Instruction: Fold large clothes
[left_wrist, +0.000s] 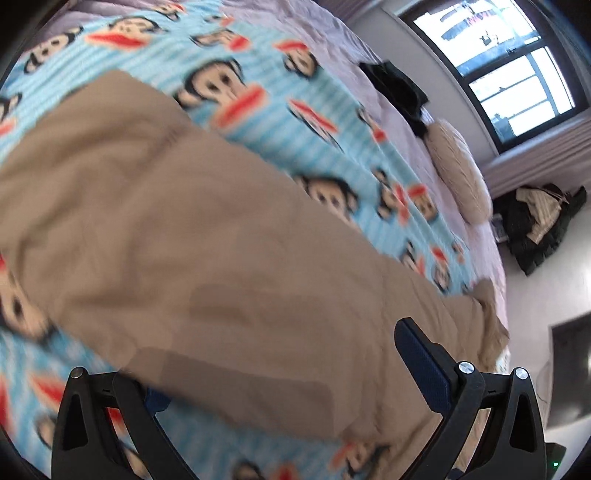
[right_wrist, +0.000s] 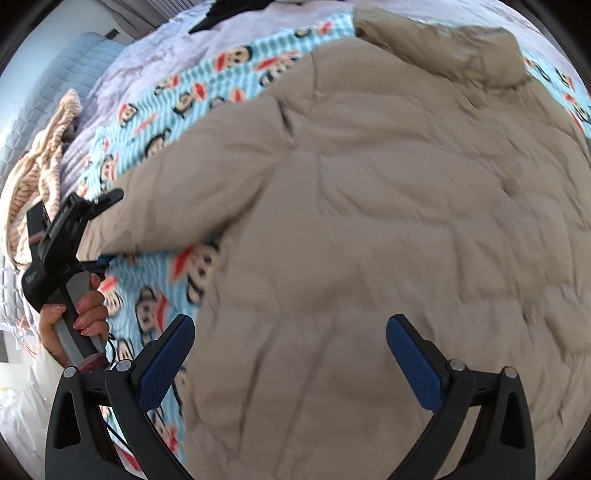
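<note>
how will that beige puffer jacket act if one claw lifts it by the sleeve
The beige puffer jacket looks quilted and soft, so it would probably sag and drape. Its padding suggests it is light for its bulk. The smooth shell may slip on the monkey-print blanket.

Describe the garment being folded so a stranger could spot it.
On the bed's blue monkey-print blanket lies a tan quilted puffer jacket, its sleeve end at the left gripper. Unlike the black clothes farther up the bed, it is plain beige and puffy.

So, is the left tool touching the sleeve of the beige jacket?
Touching. The right wrist view shows the left tool at the cuff end of the beige jacket sleeve, fabric between its fingers.
</note>
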